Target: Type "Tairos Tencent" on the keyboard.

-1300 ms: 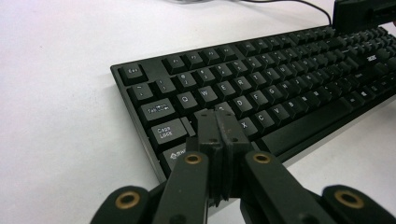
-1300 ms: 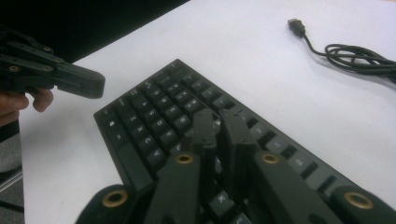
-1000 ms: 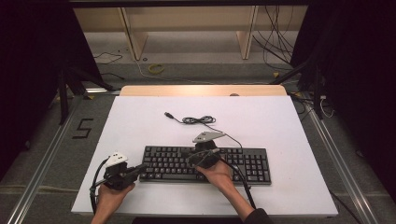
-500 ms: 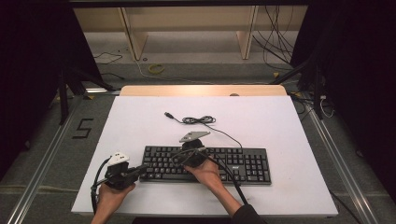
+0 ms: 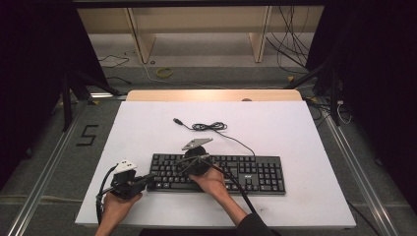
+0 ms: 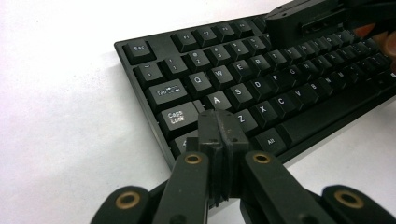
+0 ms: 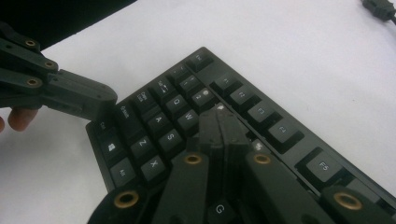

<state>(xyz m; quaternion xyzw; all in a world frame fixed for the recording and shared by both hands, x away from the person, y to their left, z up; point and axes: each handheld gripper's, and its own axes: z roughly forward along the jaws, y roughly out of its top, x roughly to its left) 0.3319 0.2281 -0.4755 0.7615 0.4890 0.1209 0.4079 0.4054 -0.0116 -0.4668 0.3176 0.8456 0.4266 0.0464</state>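
Sliding leftward along the black plastic keyboard (image 5: pixel 216 173), the right hand-held gripper (image 5: pixel 193 158), closed and empty, now hovers mid-frame, seemingly key-pressing; the left hand-held gripper (image 5: pixel 147 180) waits closed, empty.

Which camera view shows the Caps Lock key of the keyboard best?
The left gripper view: the Caps Lock key lies near, with readable lettering, just beyond the shut jaws. In the right gripper view it is smaller and tilted. In the high view the keyboard is too small to tell keys apart.

Matt black plastic keyboard (image 5: pixel 216 173) with white-printed keys; smooth white matt table (image 5: pixel 295 132); pale wood strip (image 5: pixel 214 95) at far edge; matt black gripper (image 6: pixel 219 135) with brass-looking rivets.
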